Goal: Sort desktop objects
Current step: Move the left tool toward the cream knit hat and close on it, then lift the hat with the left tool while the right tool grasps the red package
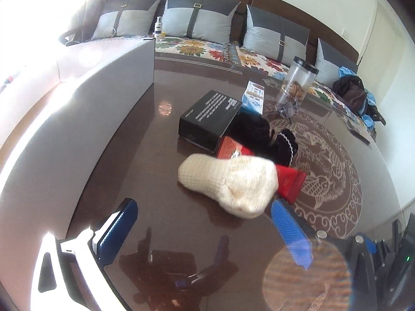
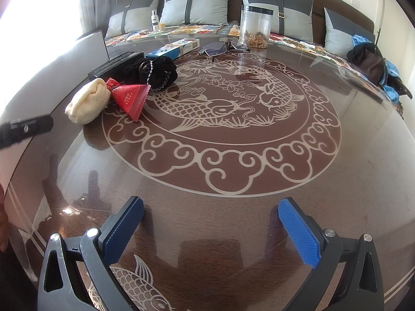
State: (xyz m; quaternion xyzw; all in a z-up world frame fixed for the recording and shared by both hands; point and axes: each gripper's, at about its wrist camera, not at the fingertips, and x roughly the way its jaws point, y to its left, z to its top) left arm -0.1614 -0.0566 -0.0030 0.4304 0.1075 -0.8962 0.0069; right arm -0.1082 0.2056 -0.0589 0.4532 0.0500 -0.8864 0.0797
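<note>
Left tongs spread wide w/ nothing between the pads, low over the worktop and aimed at the cream knitted pouch. Right tongs also released and empty, well apart from the pile, over the near edge of the worktop.

Pile sits toward the worktop's left edge, beside the white box: pouch nearest, lying partly on the red sachet; black scrunchie behind that, touching the black carton; blue-white tube box, glasses and clear jar toward the far edge.

Step in hand, prob.: left picks up the pouch.
- Pouch is soft, bulky; straddle its narrower middle, not the fat end.
- Come down so the lower pad slides under w/o catching the sachet's edge, else both lift.
- Close gently; knit compresses, may slip if pinched at the surface only.
- Lift straight up, then go to the white box, presumably the sorting bin; can't see its inside.
</note>
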